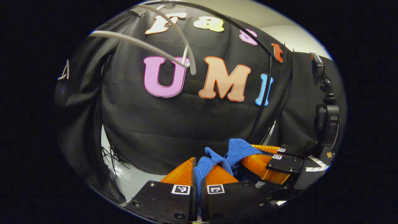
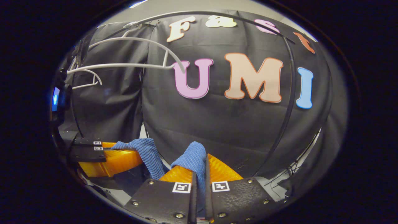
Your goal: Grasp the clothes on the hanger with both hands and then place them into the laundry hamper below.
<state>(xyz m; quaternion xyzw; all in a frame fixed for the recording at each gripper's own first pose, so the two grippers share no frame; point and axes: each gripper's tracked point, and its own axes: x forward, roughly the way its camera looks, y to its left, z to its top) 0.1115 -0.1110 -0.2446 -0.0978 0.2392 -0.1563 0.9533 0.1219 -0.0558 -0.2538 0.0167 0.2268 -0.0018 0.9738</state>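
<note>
The left gripper (image 1: 199, 174) is pinching a fold of the blue cloth (image 1: 217, 161) between its closed fingers; in the right gripper view the right gripper (image 2: 199, 172) is doing the same, its jaws closed on another bunch of that ribbed blue cloth, which is spilling over the fingertips; each gripper is also showing in the other's view, low and to the side, with the cloth hanging slack between them. Holding it at two separate spots is probably keeping the garment spread and under control, so it can be lowered rather than dropped. The white hanger (image 2: 130, 65) is hanging bare, up and to the left against the black wall cloth, well apart from the garment, so the clothes are judged to be already off it; the hamper is presumably below. As for writing, small square black-and-white markers (image 1: 181, 189) are sitting on the finger bases, coded patterns rather than readable words; no brand or garment label can be made out.
</note>
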